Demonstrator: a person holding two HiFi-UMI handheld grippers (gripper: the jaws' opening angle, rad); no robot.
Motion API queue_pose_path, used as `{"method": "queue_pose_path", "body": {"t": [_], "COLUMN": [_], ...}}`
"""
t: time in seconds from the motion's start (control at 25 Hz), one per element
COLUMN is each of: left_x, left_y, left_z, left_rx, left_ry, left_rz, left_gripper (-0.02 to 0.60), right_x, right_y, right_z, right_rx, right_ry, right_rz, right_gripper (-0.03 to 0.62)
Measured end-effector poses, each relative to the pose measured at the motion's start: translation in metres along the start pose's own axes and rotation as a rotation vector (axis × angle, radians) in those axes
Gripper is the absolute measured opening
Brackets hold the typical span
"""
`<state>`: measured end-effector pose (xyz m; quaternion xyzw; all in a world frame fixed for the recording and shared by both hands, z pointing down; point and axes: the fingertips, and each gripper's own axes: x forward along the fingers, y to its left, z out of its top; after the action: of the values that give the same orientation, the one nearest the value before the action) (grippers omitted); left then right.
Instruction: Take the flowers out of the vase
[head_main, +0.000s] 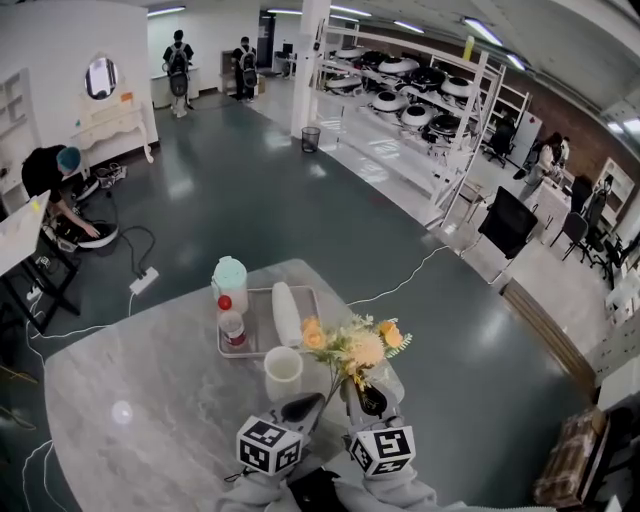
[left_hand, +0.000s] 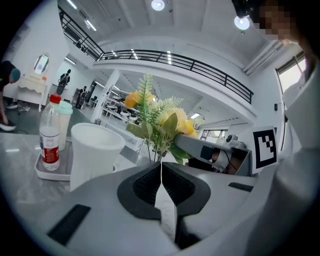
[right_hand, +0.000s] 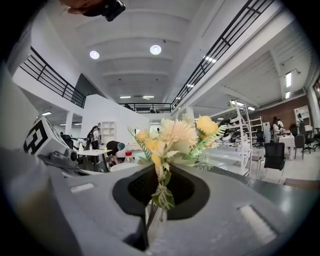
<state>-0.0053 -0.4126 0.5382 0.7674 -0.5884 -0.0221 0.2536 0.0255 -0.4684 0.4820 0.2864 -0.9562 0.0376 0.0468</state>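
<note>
A bunch of yellow and peach artificial flowers (head_main: 356, 346) stands in the air to the right of the white vase (head_main: 283, 372), clear of its mouth. My right gripper (head_main: 366, 399) is shut on the flower stems (right_hand: 155, 207), which run up between its dark pads. In the right gripper view the blooms (right_hand: 172, 136) fill the space just past the jaws. My left gripper (head_main: 303, 407) sits beside the vase, shut with nothing in it, the pads (left_hand: 145, 186) meeting edge to edge. From the left gripper view the vase (left_hand: 94, 156) is at the left and the flowers (left_hand: 156, 119) straight ahead.
Behind the vase a grey tray (head_main: 240, 353) holds a red-capped bottle (head_main: 231, 326), a mint-lidded cup (head_main: 230, 277) and a white tumbler (head_main: 287, 313) on its side. The marble table (head_main: 140, 390) ends just right of the flowers. Shelving and several people are far off.
</note>
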Motion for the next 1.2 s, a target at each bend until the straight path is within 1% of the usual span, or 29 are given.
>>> {"method": "queue_pose_path", "body": {"t": [0.12, 0.24, 0.4, 0.64, 1.2], "left_x": [0.000, 0.003, 0.001, -0.001, -0.002], "left_y": [0.002, 0.001, 0.003, 0.003, 0.006], "left_z": [-0.010, -0.015, -0.016, -0.017, -0.021], "left_rx": [-0.011, -0.014, -0.014, -0.015, -0.024], "left_ry": [0.018, 0.028, 0.035, 0.042, 0.040], "left_rz": [0.012, 0.017, 0.024, 0.021, 0.024], "left_gripper": [0.008, 0.008, 0.008, 0.008, 0.008], "right_x": [-0.002, -0.005, -0.002, -0.002, 0.000], "right_y": [0.003, 0.003, 0.008, 0.010, 0.012], "right_z": [-0.020, -0.029, -0.030, -0.032, -0.035], "right_rx": [0.016, 0.034, 0.035, 0.050, 0.043], "right_ry": [0.048, 0.073, 0.070, 0.072, 0.074], "right_rz": [0.009, 0.022, 0.037, 0.039, 0.038], "right_gripper": [0.032, 0.032, 0.032, 0.032, 0.032]}}
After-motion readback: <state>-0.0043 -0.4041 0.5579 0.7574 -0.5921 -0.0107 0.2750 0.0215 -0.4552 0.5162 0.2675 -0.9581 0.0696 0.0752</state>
